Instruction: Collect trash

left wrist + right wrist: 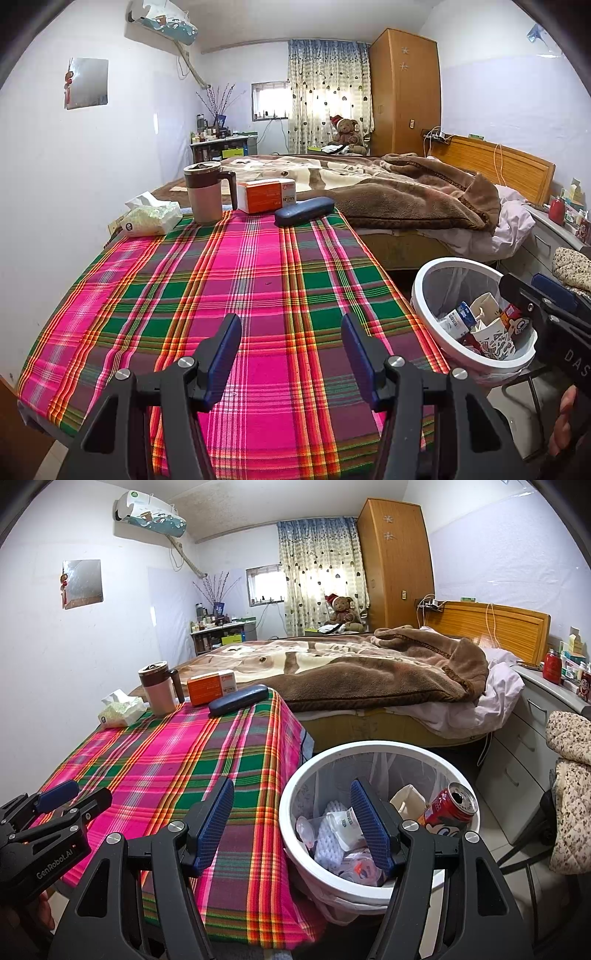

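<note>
Both my tongs, the left gripper (291, 354) and right gripper (291, 823), are apart and hold nothing. The trash sits in the white bin (295, 794) beside the table (258, 280). The red can (448, 806) looks light and slippery; I'd squeeze its sides gently.

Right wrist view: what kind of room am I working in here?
Most likely a lived-in bedroom: a bed with a brown blanket, a wooden wardrobe by the curtained window, and a plaid-covered table beside a white trash bin.

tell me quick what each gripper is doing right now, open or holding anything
left gripper: open, nothing between its fingers.
right gripper: open, holding nothing.
</note>
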A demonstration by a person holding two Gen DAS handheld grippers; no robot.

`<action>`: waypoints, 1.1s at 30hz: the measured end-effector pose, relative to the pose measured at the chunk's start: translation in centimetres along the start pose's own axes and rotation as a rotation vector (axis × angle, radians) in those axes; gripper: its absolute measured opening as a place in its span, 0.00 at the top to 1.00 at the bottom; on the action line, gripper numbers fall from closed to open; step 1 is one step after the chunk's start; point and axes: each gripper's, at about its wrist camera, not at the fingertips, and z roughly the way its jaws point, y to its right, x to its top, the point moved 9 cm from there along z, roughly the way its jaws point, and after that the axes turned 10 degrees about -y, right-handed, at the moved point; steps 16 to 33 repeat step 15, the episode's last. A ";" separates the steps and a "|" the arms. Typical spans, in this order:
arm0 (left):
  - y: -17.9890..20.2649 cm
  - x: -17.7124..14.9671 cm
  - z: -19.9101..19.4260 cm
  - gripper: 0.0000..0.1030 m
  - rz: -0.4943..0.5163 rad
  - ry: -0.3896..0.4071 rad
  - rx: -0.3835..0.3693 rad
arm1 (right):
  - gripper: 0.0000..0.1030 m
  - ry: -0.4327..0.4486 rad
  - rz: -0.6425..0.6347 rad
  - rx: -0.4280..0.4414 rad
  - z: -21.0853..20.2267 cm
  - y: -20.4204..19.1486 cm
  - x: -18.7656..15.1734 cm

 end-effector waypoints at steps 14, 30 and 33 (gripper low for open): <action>0.1 0.0 -0.1 0.45 0.004 -0.004 0.003 | 0.35 -0.001 0.000 0.001 0.0 0.1 0.0; 0.2 -0.1 -0.1 0.46 0.003 -0.004 0.004 | 0.35 -0.001 -0.001 0.001 0.0 0.1 0.0; 0.2 -0.1 -0.1 0.46 0.003 -0.004 0.004 | 0.35 -0.001 -0.001 0.001 0.0 0.1 0.0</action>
